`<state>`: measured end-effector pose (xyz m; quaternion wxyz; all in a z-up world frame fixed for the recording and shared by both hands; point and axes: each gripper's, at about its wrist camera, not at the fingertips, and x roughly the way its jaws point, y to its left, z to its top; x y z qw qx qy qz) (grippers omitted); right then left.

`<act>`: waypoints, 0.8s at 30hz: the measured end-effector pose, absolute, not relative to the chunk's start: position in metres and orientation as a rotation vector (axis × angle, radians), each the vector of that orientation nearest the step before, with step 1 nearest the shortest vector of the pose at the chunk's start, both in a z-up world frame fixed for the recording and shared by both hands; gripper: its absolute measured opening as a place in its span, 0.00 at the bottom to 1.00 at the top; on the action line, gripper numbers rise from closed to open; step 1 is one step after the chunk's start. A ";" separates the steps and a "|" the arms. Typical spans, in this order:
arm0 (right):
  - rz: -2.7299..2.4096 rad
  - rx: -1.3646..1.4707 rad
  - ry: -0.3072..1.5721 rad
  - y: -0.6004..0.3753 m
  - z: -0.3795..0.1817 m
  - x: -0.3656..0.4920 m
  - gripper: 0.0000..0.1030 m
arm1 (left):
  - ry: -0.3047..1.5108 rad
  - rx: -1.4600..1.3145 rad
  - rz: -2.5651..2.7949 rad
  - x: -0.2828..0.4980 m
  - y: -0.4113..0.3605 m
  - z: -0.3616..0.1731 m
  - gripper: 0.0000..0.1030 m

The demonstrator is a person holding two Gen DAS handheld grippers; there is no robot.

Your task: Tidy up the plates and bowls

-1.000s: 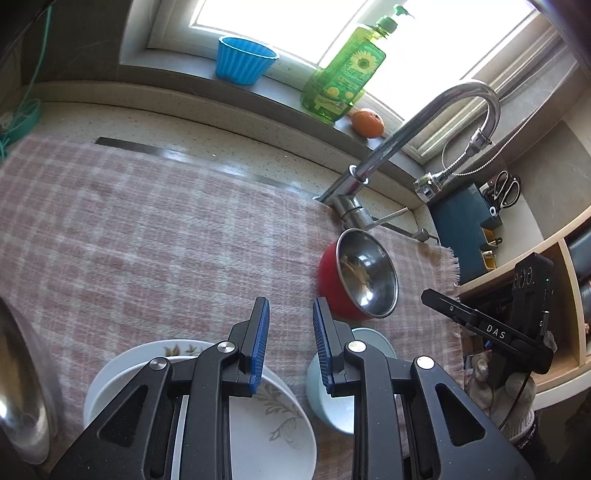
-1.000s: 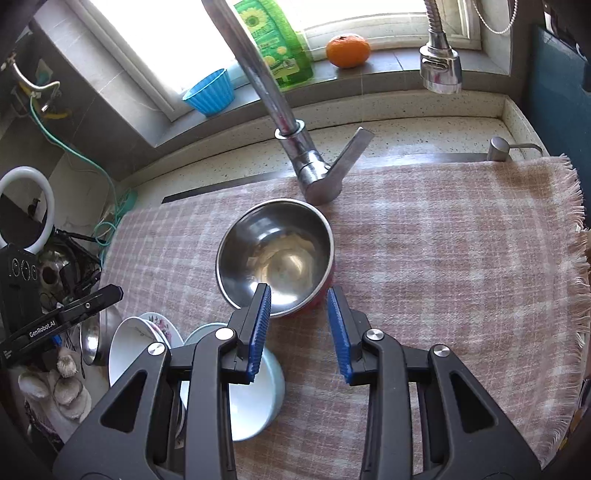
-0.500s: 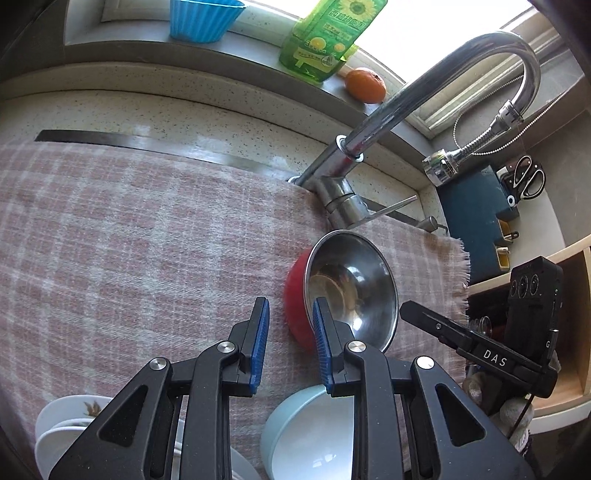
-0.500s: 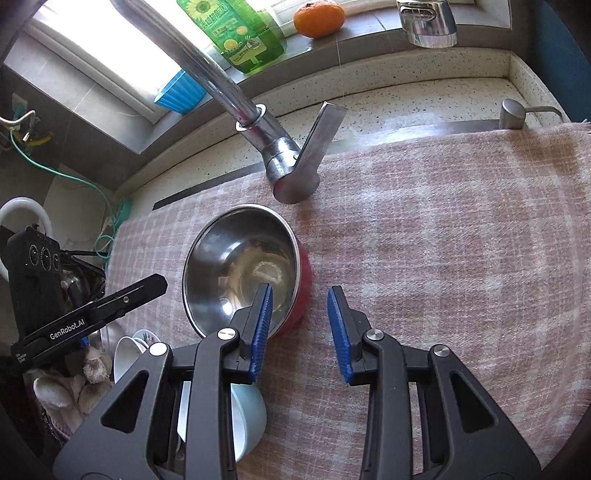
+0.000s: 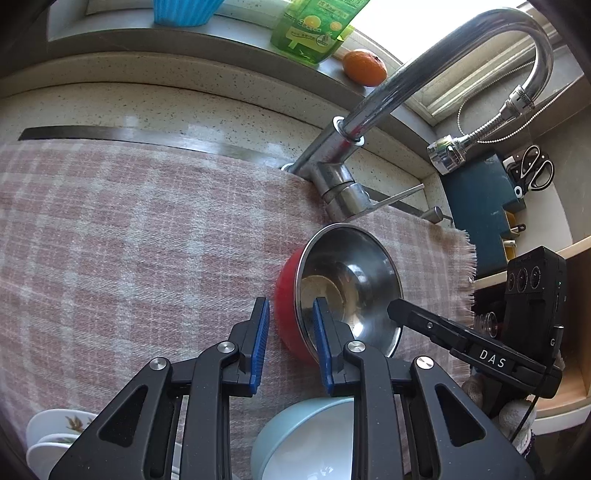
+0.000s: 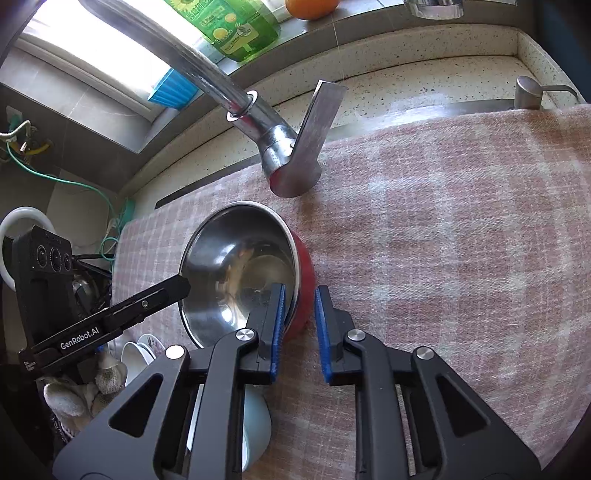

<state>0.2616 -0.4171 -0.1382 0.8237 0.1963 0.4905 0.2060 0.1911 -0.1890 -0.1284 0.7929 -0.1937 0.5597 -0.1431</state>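
Note:
A steel bowl with a red outside point(image 5: 347, 284) point(image 6: 240, 273) sits on the pink checked cloth point(image 5: 129, 240) just in front of the tap. My left gripper point(image 5: 290, 328) is open and straddles the bowl's near left rim, one finger outside and one inside. My right gripper point(image 6: 297, 325) is open and straddles its right rim the same way. A pale blue bowl point(image 5: 306, 439) point(image 6: 255, 424) lies below the grippers. White floral plates point(image 5: 55, 432) point(image 6: 138, 350) are stacked at the lower left.
The chrome tap point(image 5: 369, 122) point(image 6: 266, 129) arches over the bowl. A green soap bottle point(image 5: 314, 33), an orange point(image 5: 364, 68) and a blue cup point(image 5: 184, 11) stand on the sill. A dark blue block with scissors point(image 5: 480, 206) stands at the right.
Both grippers moved forward and closed in on the steel bowl; their fingers now sit over its rim on opposite sides. The floral plates slid out toward the view edges.

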 end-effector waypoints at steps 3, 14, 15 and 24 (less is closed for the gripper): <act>0.438 0.412 1.042 -0.415 -0.137 0.261 0.11 | 1.204 -0.432 -0.327 0.194 -0.189 -0.133 0.13; 0.424 0.391 1.034 -0.409 -0.127 0.259 0.10 | 1.186 -0.417 -0.335 0.193 -0.189 -0.128 0.11; 0.428 0.389 1.031 -0.408 -0.125 0.257 0.10 | 1.181 -0.414 -0.336 0.191 -0.187 -0.125 0.11; 0.485 0.355 0.986 -0.385 -0.092 0.239 0.10 | 1.110 -0.450 -0.327 0.165 -0.159 -0.097 0.11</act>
